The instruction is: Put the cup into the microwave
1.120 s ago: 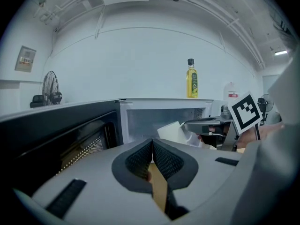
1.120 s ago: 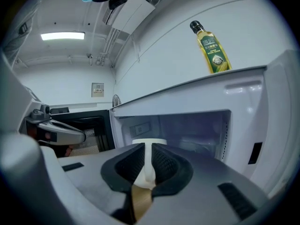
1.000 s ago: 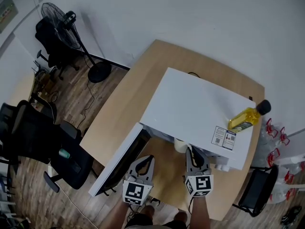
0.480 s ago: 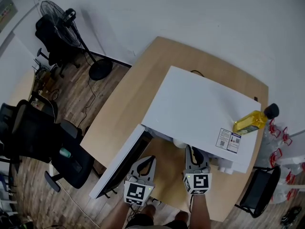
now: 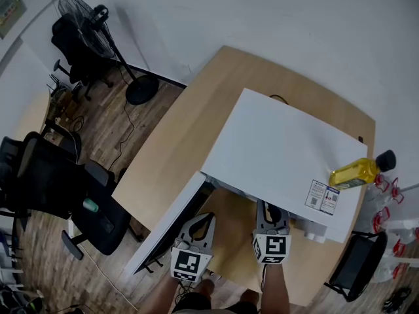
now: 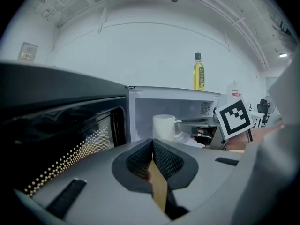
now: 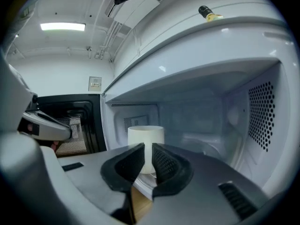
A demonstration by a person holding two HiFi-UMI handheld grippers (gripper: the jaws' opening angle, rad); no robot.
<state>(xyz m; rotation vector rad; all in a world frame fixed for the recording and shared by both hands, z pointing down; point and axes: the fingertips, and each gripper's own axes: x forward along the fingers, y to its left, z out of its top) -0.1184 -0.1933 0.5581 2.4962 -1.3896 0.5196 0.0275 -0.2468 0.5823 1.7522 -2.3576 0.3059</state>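
A white microwave [image 5: 288, 149] stands on the wooden table with its door [image 5: 167, 224] swung open to the left. The white cup [image 7: 146, 134] is upright inside the cavity, over the glass plate. My right gripper [image 7: 148, 147] reaches into the opening, jaws drawn close on the cup's handle, which points toward it in the left gripper view, where the cup [image 6: 164, 126] shows beside the right gripper [image 6: 196, 127]. The head view hides the cup under the microwave's top. My left gripper [image 6: 152, 142] is shut and empty, in front of the door [image 6: 65, 125].
A yellow oil bottle [image 5: 357, 172] lies on the microwave's top at the right. The cavity's right wall [image 7: 262, 111] is perforated. Black office chairs [image 5: 39, 182] and a fan [image 5: 85, 12] stand on the floor to the left of the table [image 5: 177, 129].
The cup, seen earlier at the microwave's mouth in the head view, has gone out of sight under the top as the right gripper moved inward. The left gripper has stayed put.
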